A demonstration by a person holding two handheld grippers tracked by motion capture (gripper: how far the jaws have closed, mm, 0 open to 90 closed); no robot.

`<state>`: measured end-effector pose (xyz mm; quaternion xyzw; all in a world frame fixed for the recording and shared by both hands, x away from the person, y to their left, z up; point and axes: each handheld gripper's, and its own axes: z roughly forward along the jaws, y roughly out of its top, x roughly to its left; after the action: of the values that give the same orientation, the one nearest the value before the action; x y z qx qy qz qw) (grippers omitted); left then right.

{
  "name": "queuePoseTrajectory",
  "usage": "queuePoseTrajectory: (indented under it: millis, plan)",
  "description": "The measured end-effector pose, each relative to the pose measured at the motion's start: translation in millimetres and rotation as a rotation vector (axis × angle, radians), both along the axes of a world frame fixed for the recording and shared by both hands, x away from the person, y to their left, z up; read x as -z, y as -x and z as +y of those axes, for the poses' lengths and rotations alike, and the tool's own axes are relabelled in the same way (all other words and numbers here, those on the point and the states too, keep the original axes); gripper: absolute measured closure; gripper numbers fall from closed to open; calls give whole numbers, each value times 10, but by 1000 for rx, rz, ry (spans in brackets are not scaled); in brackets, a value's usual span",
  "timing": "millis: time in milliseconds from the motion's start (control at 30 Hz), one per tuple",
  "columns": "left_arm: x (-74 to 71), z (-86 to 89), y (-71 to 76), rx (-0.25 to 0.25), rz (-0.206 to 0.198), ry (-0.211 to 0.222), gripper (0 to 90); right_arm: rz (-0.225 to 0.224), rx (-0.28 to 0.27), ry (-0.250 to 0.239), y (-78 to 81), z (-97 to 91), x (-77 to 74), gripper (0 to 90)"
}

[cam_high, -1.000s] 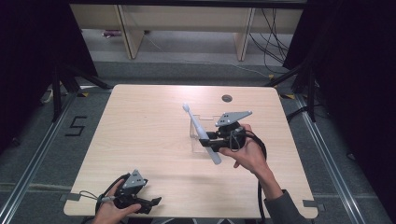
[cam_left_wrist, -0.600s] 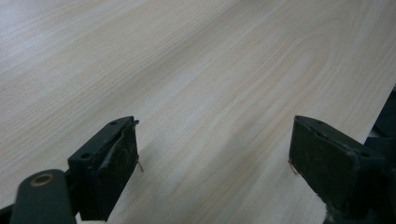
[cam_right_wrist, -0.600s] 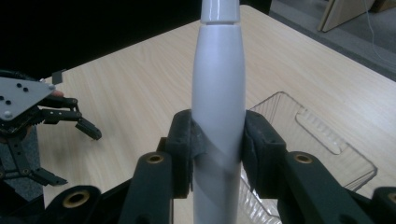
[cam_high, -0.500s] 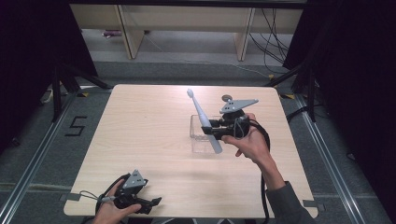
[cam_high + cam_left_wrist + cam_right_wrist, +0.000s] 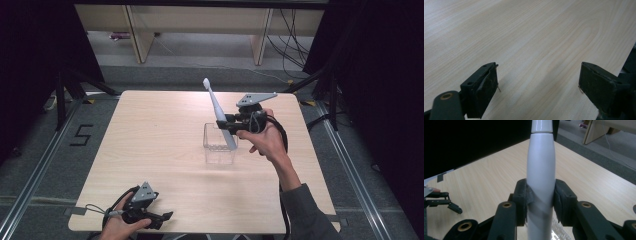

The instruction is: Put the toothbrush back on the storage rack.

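Note:
A white electric toothbrush (image 5: 218, 112) stands steeply tilted over the middle of the wooden table (image 5: 160, 135), brush head up and away from me. My right gripper (image 5: 226, 124) is shut on its thick handle (image 5: 541, 170), with both pads (image 5: 522, 197) pressed against it. The handle's lower end overlaps a clear square container (image 5: 219, 149); whether it is inside I cannot tell. My left gripper (image 5: 161, 219) rests near the table's front left edge. In the left gripper view its fingers (image 5: 482, 87) stand wide apart over bare wood, and the gripper (image 5: 539, 85) is open.
Wooden shelf legs (image 5: 135, 40) and cables (image 5: 295, 30) lie on the floor beyond the table. A "5" mark (image 5: 81, 135) is on the floor at the left. Dark stands flank both sides. A cable trails from the right gripper along the person's forearm (image 5: 287, 175).
The right gripper has risen and moved away from me with the toothbrush. The brush has swung from lying slanted to nearly upright, with its lower end now at the clear container. The left gripper stayed put.

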<state>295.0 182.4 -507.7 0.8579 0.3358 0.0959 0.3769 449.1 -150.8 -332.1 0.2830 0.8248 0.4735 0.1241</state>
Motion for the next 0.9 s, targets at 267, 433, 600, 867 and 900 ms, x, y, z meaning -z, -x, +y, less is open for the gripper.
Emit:
queuePoseTrajectory:
  millis: [267,433,600,867,900]
  plan:
    - [5,-8,4,2,4,5,149,9,23,14,-179,14,84,662]
    - [3,-4,1,2,-1,1,149,26,31,37,-283,45,200,662]
    - [4,-2,-1,4,0,-1,149,51,44,70,-339,109,320,662]
    - [-1,-2,5,5,2,2,149,72,59,113,-380,166,487,661]
    - [0,-3,4,2,3,3,149,54,66,103,-383,172,515,661]
